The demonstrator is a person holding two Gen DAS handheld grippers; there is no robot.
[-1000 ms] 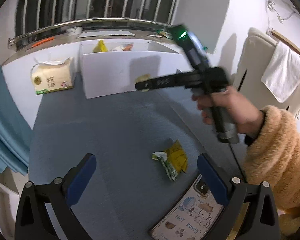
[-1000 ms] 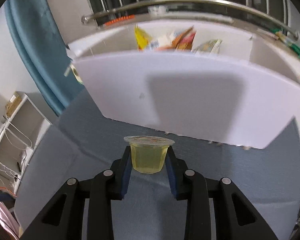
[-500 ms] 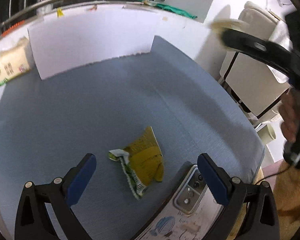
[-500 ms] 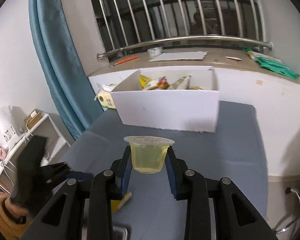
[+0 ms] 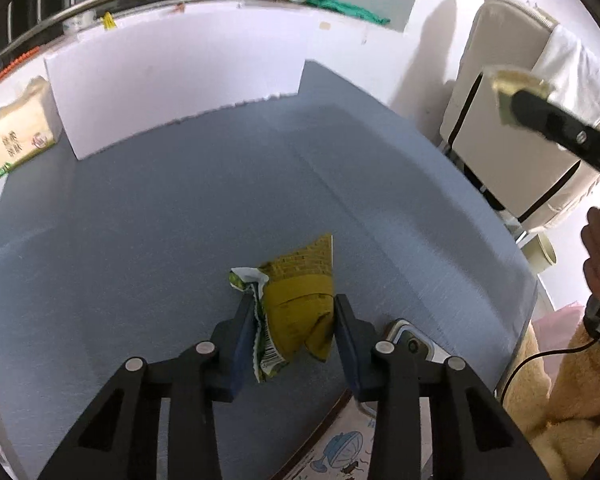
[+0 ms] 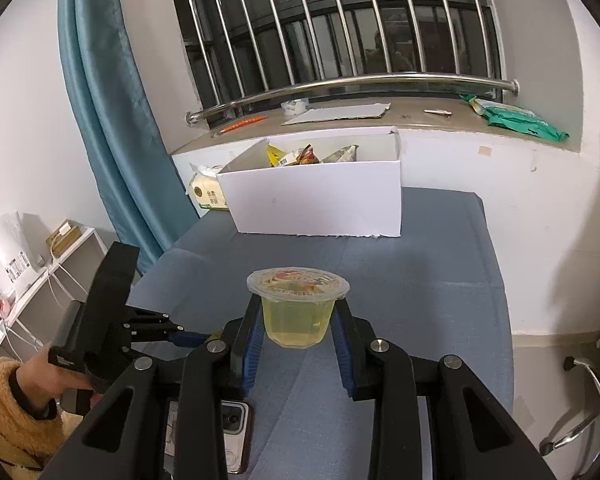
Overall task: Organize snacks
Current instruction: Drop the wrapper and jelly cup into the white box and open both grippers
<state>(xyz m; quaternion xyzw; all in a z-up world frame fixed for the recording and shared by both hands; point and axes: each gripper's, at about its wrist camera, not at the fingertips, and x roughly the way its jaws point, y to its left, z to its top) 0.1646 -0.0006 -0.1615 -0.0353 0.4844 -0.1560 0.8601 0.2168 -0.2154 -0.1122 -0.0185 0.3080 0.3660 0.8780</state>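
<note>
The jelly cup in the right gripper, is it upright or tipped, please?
Upright: the jelly cup sits level between the right gripper fingers, sealed lid on top.

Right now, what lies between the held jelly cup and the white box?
Only bare blue tablecloth between jelly cup and white box, per the right wrist view.

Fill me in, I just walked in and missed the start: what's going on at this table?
A person is sorting snacks with a handheld gripper in each hand. The left gripper is closed around a yellow snack packet on the blue table. The right gripper holds a jelly cup above the table. The white box at the far end already contains several packets.
</note>
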